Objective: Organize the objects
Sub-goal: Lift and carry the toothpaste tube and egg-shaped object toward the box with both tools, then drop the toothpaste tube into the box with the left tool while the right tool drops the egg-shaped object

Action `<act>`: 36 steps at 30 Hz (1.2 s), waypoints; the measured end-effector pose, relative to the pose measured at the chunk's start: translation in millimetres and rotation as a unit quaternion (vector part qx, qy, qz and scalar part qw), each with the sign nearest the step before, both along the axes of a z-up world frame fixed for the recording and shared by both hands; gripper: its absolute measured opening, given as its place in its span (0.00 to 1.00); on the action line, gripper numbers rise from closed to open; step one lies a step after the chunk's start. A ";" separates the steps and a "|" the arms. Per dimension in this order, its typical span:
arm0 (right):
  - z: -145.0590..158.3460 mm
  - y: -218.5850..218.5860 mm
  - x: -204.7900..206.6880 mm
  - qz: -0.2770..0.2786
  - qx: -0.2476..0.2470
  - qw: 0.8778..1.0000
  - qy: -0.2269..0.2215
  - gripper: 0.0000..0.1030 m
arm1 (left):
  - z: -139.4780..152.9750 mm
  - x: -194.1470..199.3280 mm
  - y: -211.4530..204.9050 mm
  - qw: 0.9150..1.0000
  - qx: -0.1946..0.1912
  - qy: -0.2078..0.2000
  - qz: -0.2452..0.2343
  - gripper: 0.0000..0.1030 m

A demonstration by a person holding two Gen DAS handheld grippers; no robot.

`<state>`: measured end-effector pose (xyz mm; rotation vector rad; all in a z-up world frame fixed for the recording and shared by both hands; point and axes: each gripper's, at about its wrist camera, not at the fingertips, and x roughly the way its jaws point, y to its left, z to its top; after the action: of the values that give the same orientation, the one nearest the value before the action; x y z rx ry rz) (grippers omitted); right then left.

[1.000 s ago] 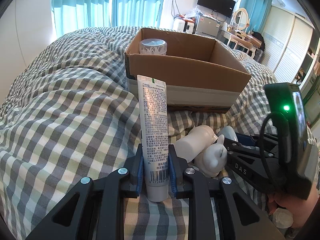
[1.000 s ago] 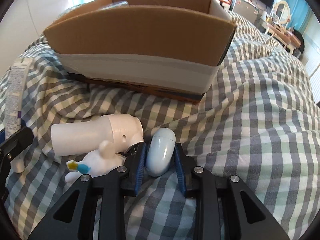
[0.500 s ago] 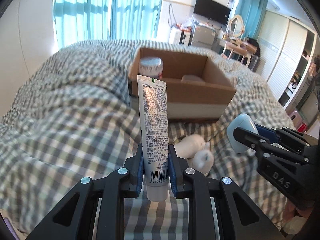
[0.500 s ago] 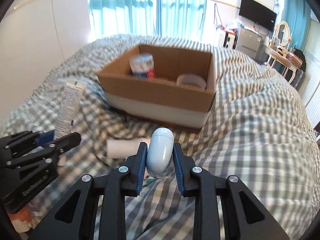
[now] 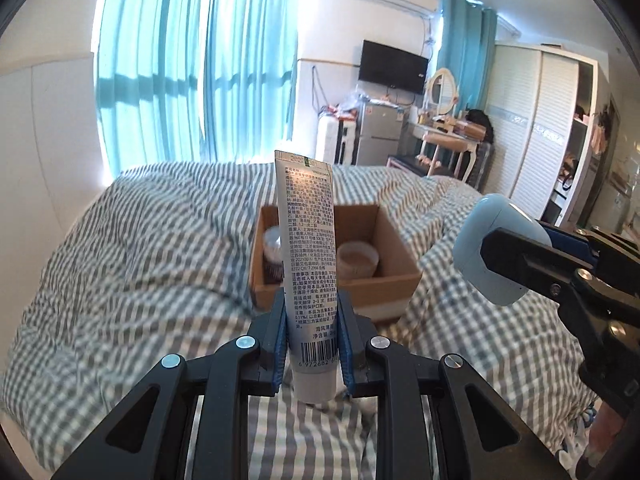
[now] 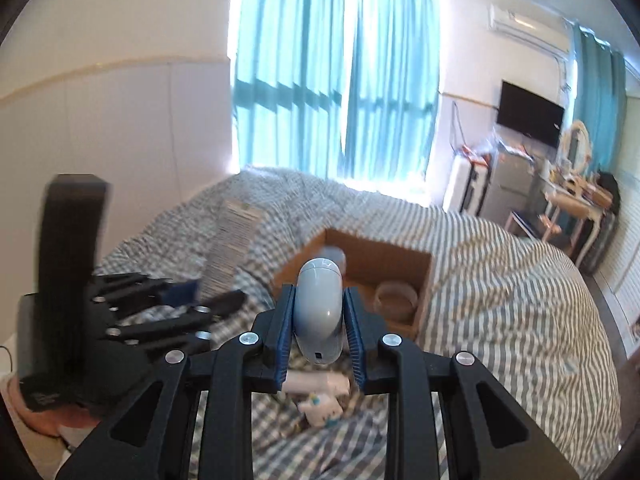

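Observation:
My left gripper (image 5: 311, 304) is shut on a white toothpaste tube (image 5: 306, 240), held upright in the air above the checked bed. An open cardboard box (image 5: 386, 286) sits on the bed beyond it, holding a jar (image 5: 271, 254) and a pale round tub (image 5: 357, 258). To the right, my right gripper (image 5: 516, 240) carries a light blue oval case (image 5: 472, 248). In the right wrist view the right gripper (image 6: 319, 300) has its pads pressed on the case (image 6: 318, 312), its jaws closing tighter. The left gripper (image 6: 216, 300) with the tube (image 6: 232, 244) is blurred at left, the box (image 6: 384, 258) ahead.
A white bottle (image 6: 308, 380) and a small white toy (image 6: 320, 408) lie on the checked blanket (image 6: 520, 300) below the right gripper. Behind the bed are teal curtains (image 5: 200, 80), a wall television (image 5: 392, 66), a small fridge (image 5: 378, 132) and a dressing table (image 5: 444, 140).
Both grippers have risen well above the bed with their objects. The box now looks smaller and lower, and its inside shows. The bottle and toy stayed on the blanket.

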<state>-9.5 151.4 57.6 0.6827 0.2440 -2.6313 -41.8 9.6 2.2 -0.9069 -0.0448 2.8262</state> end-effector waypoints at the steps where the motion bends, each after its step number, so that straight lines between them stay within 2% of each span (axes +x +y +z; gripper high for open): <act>1: 4.0 -1.0 -2.2 0.002 0.000 1.000 0.004 0.23 | 3.8 -5.0 -0.1 1.000 0.002 0.002 -0.004 0.21; 8: 18.8 -3.7 -57.9 0.009 -0.006 1.000 -0.003 0.23 | 20.5 -56.9 -1.6 1.000 0.005 0.004 -0.014 0.21; 14: 10.9 -0.7 -120.0 0.010 -0.023 0.999 -0.046 0.23 | 9.4 -116.4 2.1 1.000 0.002 -0.020 -0.022 0.21; 17: -7.5 -0.4 -154.1 0.011 -0.031 0.997 -0.076 0.23 | -11.8 -147.3 5.4 0.999 0.001 -0.048 -0.025 0.21; 22: -64.1 6.3 -203.0 0.004 -0.026 0.990 -0.136 0.23 | -61.4 -189.4 6.1 0.993 -0.003 -0.111 -0.029 0.21; 27: -115.6 19.4 -235.4 -0.001 -0.033 0.979 -0.199 0.23 | -99.5 -202.3 7.8 0.988 -0.002 -0.148 -0.038 0.21; 31: -137.7 29.8 -245.7 -0.010 -0.043 0.975 -0.220 0.23 | -114.4 -202.6 16.2 0.986 -0.006 -0.154 -0.061 0.21; 36: -146.4 36.2 -248.6 -0.009 -0.046 0.973 -0.226 0.23 | -130.1 -203.5 26.9 0.981 -0.014 -0.171 -0.091 0.21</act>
<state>-258.1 187.5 -88.8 1.2225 -0.0193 -2.4007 -245.3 36.5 -127.9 -1.3209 0.0339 2.4815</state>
